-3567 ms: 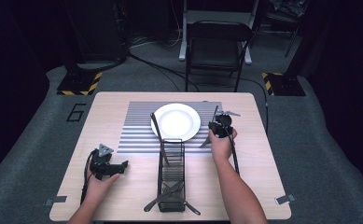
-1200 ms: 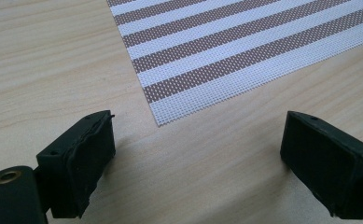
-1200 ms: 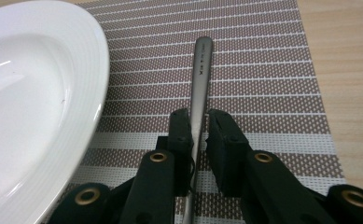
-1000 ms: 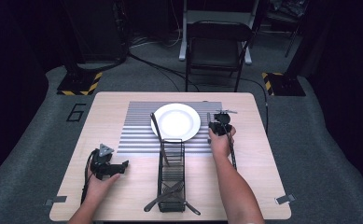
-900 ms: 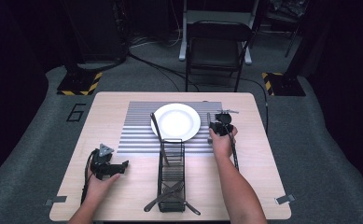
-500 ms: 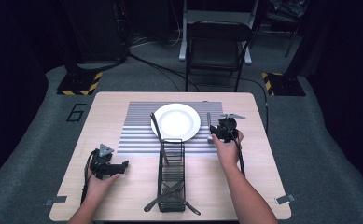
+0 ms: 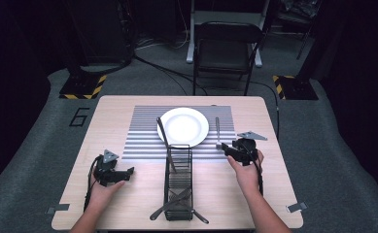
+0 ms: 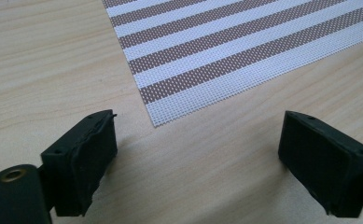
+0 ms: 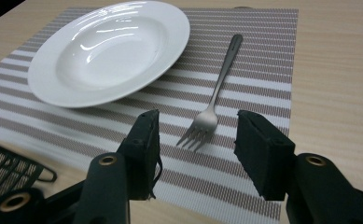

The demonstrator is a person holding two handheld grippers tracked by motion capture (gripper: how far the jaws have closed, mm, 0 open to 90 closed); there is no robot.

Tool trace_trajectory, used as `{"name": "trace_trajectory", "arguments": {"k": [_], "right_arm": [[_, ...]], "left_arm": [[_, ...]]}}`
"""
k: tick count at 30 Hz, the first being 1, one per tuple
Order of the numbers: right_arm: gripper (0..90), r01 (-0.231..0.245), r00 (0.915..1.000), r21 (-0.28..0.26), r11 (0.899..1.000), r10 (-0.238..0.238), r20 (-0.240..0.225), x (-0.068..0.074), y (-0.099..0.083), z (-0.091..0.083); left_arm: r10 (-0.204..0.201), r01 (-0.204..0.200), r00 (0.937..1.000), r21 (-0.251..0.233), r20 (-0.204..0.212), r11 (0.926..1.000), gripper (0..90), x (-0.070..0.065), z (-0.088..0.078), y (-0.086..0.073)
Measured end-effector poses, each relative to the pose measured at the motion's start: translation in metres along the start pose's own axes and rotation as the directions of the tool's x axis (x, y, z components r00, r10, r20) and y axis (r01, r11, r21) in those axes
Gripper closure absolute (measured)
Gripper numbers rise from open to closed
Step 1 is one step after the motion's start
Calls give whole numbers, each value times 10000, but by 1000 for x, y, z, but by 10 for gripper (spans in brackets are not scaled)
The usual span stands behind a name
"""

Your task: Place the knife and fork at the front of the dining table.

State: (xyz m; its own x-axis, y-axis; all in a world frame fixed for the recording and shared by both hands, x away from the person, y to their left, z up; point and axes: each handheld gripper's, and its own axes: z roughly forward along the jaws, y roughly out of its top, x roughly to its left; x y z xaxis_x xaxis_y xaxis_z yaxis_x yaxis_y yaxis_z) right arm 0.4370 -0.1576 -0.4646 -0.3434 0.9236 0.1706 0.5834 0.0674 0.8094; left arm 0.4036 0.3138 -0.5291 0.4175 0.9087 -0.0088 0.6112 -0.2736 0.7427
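A white plate (image 7: 182, 126) sits in the middle of a striped placemat (image 7: 143, 136). To the plate's right a metal fork (image 7: 217, 130) lies flat on the mat, tines toward me. My right gripper (image 7: 225, 148) hovers just short of the tines. Its jaws have just been opening and stand apart with nothing between them. In the right gripper view the fork (image 9: 219, 88) lies beyond the right gripper (image 9: 195, 140), beside the plate (image 9: 109, 49). My left gripper (image 7: 128, 171) rests on the bare wood at the front left. It is open and empty (image 8: 198, 154), near the placemat's corner (image 8: 235, 51).
A black wire cutlery basket (image 7: 178, 179) lies lengthwise at the table's front centre, with several utensils poking out of its near end. A dark utensil (image 7: 163, 138) leans from it past the plate's left rim. The basket's edge (image 9: 11, 168) lies left of the right gripper. A chair stands beyond the table.
My right gripper has drawn back from beside the plate, toward me and to the right, and its jaws have spread. The fork now lies free on the mat. The left gripper has kept still.
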Motion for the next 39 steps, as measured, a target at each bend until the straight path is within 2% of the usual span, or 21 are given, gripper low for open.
{"name": "trace_trajectory", "arguments": {"k": [5, 7, 8, 9, 13, 16, 21, 24, 30, 37, 39], "right_arm": [[474, 442, 9990, 77, 9990, -441, -122, 0, -15, -9], [470, 435, 9986, -27, 9990, -436, -304, -2, -17, -9], [471, 477, 9982, -32, 9989, -478, -373, -2, -17, -10], [471, 477, 9982, -32, 9989, -478, -373, -2, -17, -10], [483, 809, 9948, -221, 9965, -821, -600, 0, -19, -11], [492, 982, 9924, -272, 9948, -1000, -720, 1, -21, -12], [493, 1296, 9886, -300, 9911, -1315, -738, 2, -23, -12], [491, 1260, 9895, -301, 9916, -1278, -683, 1, -24, -12], [497, 1375, 9882, -271, 9901, -1389, -639, -1, -26, -11], [505, 1460, 9872, -321, 9888, -1477, -602, -4, -27, -12], [505, 1424, 9877, -290, 9894, -1439, -604, -5, -27, -11]], "left_arm": [[3, -3, 10000, -179, -30, 9998, 197, -1, 0, 0], [-5, 5, 10000, -220, 12, 9998, 263, 0, -2, 0], [-63, 63, 10000, -263, -10, 9996, 329, -1, -2, -1], [-112, 110, 9999, -357, -65, 9993, 329, -1, -3, -1], [-302, 302, 9995, -173, -9, 9994, 442, -1, -6, 0], [-296, 295, 9996, -201, -42, 9994, 450, -3, -8, 1], [-173, 176, 9996, -117, 219, 9998, 457, -6, -10, 7], [-287, 295, 9991, -250, 301, 9993, 457, -9, -10, 10], [-184, 200, 9990, -376, 413, 9991, 462, -14, -14, 17], [-351, 403, 9970, -756, 689, 9963, 464, -22, -21, 33], [-473, 545, 9946, -769, 923, 9955, 476, -24, -24, 38]]}}
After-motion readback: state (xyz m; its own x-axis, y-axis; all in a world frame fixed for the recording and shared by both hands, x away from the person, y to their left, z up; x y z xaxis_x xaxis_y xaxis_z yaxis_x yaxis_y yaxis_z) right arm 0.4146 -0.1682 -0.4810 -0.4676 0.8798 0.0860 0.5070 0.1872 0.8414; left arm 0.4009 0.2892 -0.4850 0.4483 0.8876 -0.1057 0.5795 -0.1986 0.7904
